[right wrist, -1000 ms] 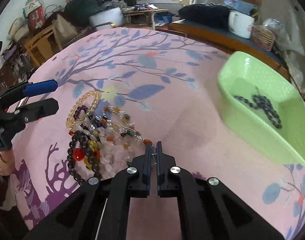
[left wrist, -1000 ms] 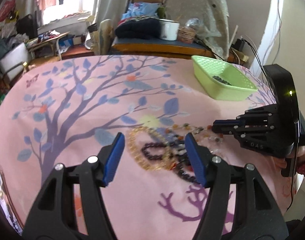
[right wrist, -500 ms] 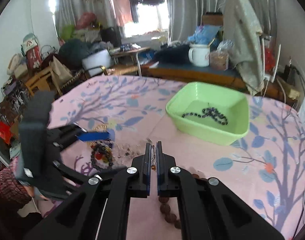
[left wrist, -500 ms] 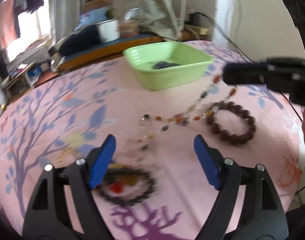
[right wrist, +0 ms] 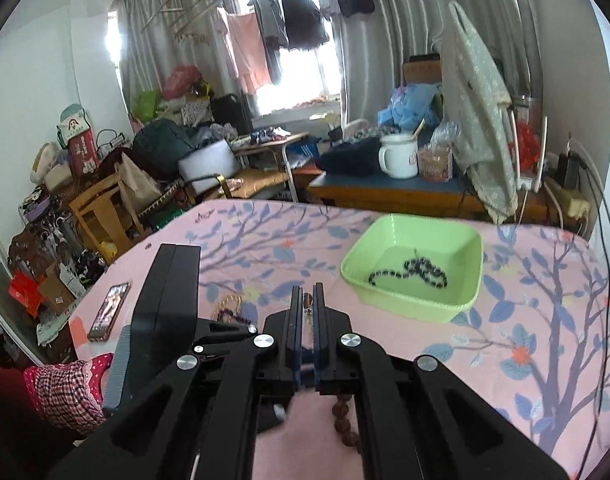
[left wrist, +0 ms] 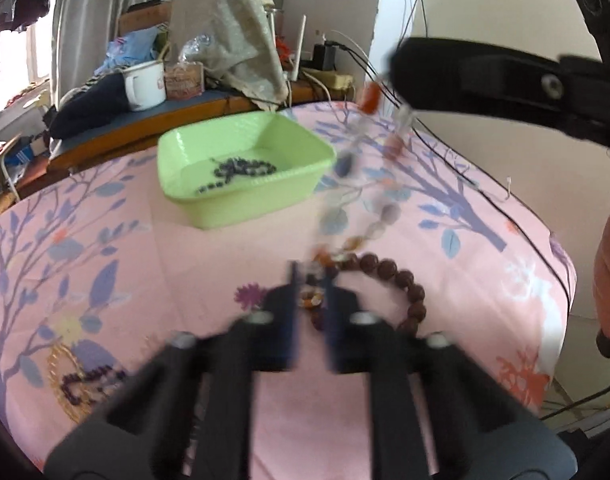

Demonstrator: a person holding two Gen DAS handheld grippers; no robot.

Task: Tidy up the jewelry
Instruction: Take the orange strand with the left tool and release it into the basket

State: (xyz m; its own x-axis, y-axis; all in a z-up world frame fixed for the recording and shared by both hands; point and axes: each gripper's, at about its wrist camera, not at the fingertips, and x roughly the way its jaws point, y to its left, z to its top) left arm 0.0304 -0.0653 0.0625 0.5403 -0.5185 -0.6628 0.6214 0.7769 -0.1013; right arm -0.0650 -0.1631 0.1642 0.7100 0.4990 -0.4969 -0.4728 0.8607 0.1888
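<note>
Two grippers' fingers pinch one bead strand: right high, left low.

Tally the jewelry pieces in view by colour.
Multicoloured strand: 1
Brown bracelet: 1
Dark strand, in the green tray: 1
Yellow bracelet: 1
Purple bracelet: 1
Total: 5
</note>
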